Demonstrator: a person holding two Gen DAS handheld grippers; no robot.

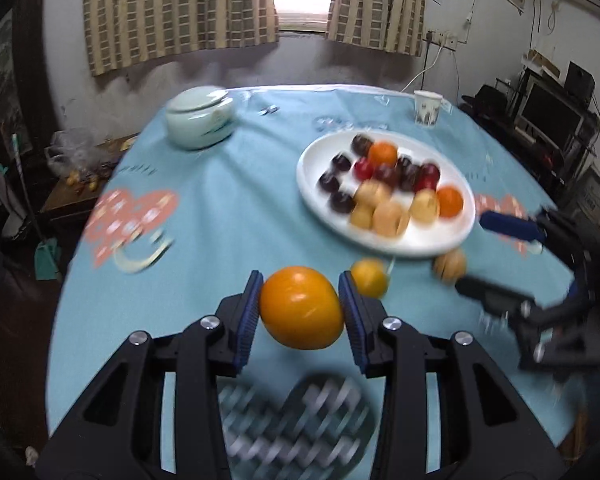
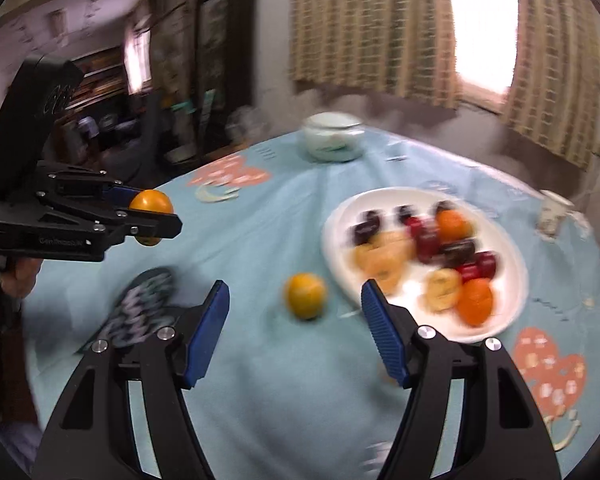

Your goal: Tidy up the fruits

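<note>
**Operator:** Left wrist view: report on the largest item first, then the load.

**Technician:** Ahead of the jaws and to their right lies the oval white plate (image 1: 384,236) holding dark red, tan and orange fruits. The left gripper (image 1: 300,308) is clamped on a round, glossy orange fruit (image 1: 302,312), lifted clear of the light blue tablecloth (image 1: 228,216). Contact is at the fruit's widest girth, one blue ribbed pad on each side.

**Operator:** Handling properties?

**Technician:** Judged light and firm, with a smooth skin liable to slip. Grip at the equator; excess force would bruise it.

**Operator:** Right gripper?

**Technician:** Right gripper (image 2: 296,326) stands with jaws apart, nothing between the pads. A smaller yellow-orange round fruit (image 2: 306,295) rests on the cloth just beyond the jaw gap. Take it across the middle likewise.
</note>
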